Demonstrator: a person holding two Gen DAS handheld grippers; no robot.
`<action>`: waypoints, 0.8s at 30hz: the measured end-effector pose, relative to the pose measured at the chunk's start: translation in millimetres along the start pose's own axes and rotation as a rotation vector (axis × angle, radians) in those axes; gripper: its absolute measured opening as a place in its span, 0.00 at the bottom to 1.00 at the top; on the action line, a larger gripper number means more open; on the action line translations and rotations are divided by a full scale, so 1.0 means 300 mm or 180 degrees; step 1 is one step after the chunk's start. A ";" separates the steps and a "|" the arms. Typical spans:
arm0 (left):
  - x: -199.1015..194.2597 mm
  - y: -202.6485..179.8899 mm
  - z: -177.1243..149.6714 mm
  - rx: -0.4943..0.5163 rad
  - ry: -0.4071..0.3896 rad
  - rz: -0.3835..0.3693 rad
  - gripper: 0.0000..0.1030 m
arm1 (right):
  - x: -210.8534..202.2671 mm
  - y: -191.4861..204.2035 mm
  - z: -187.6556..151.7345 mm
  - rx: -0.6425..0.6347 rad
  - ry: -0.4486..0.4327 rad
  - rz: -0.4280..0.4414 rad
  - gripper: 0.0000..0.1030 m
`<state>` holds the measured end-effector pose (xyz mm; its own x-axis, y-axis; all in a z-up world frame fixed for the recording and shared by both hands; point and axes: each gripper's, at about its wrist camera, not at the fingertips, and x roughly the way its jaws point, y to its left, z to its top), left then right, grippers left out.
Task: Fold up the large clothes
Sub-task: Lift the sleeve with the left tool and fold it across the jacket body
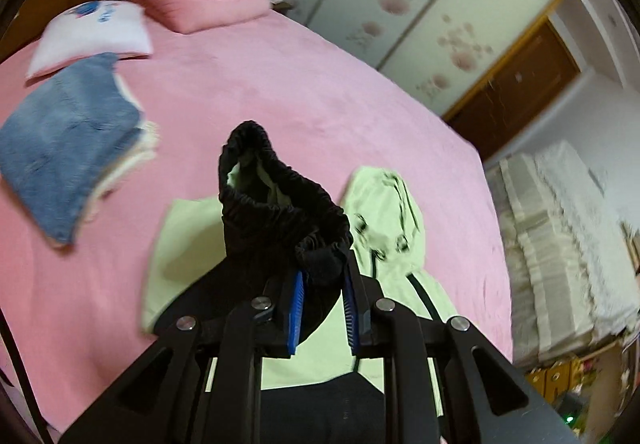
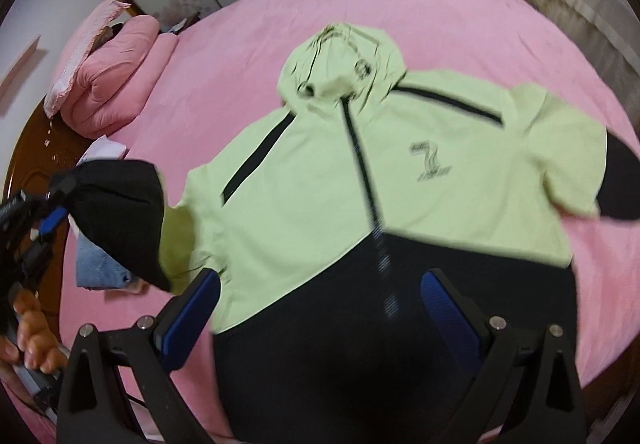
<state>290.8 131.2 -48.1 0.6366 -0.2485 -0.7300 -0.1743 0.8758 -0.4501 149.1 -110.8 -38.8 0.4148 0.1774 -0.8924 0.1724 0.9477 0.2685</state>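
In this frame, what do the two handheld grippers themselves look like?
Both are matte black linkage frames with round silver pivot bolts. The left gripper and right gripper each carry two ribbed blue finger pads. A hand wraps the left one's handle; no sleeve is visible.

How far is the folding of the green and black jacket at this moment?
Done: the jacket lies spread face up on the pink bed, zipper closed; folded jeans already lie beside it. In hand: the left claw is shut on the black cuff of one sleeve, lifted off the bed. Left: the other sleeve is still spread out, the hood is flat, the body is unfolded. The right claw hangs open, empty.
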 end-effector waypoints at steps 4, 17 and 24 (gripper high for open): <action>0.110 -0.176 -0.099 0.0112 0.0216 0.0073 0.15 | 0.036 -0.152 0.095 -0.0241 -0.0088 -0.0099 0.98; 0.573 -0.395 -0.376 0.1027 0.1348 0.0125 0.88 | 0.298 -0.460 0.151 -0.0015 0.0325 -0.0177 0.98; 0.502 -0.245 -0.406 0.1115 0.1747 0.0620 0.88 | 0.410 -0.417 0.132 0.0148 0.0734 0.0435 0.84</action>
<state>307.9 -20.9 -187.8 0.1287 -0.1656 -0.9778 0.0654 0.9852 -0.1583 213.9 -218.0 -167.8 0.2236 0.3637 -0.9043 0.1719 0.8985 0.4039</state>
